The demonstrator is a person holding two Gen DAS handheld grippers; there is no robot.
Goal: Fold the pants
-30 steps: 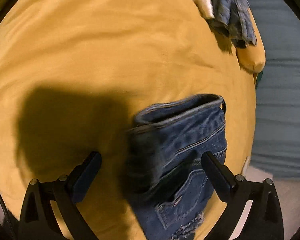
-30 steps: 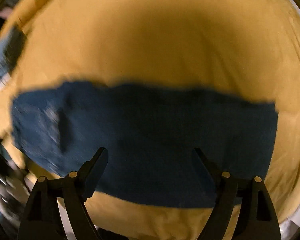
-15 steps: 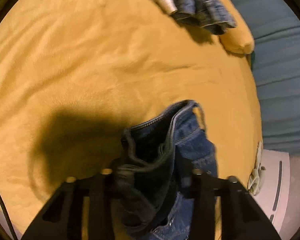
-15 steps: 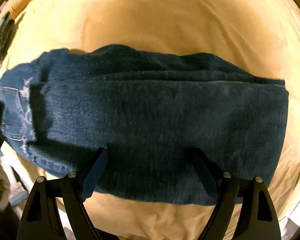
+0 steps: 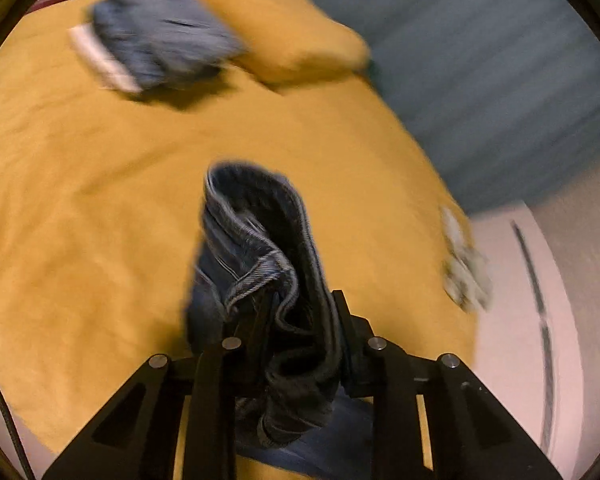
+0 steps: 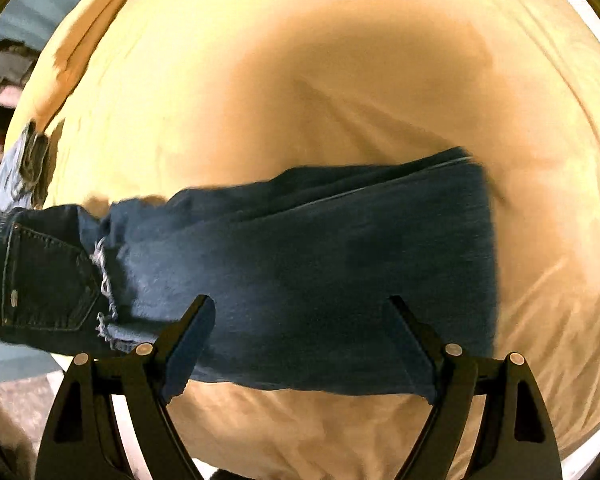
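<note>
Left wrist view: left gripper (image 5: 300,320) closed narrow on dark blue jeans (image 5: 268,248), with the bunched waistband squeezed between both black fingers (image 5: 260,320) and standing up above them in a rumpled loop. Under it, yellow bedsheet (image 5: 80,200), wrinkled. Farther back, second pair of lighter denim (image 5: 156,52), blurred, lying partly against yellow pillow (image 5: 300,40), well apart from the held jeans. At the right side, teal ribbed surface (image 5: 500,80) and something pale (image 5: 520,320) beyond the bed edge; too blurred to name. Right wrist view: right gripper (image 6: 300,340) spread wide, holding nothing, fingers (image 6: 192,328) hovering over the near edge of the jeans (image 6: 320,264); contact with the cloth not clear. Jeans stretched across the bedsheet (image 6: 340,80) from left to right, back pocket (image 6: 44,280) and frayed threads at the left, leg hem at the right, raised at the waist end. Lighter denim (image 6: 20,168) at the far left edge.
</note>
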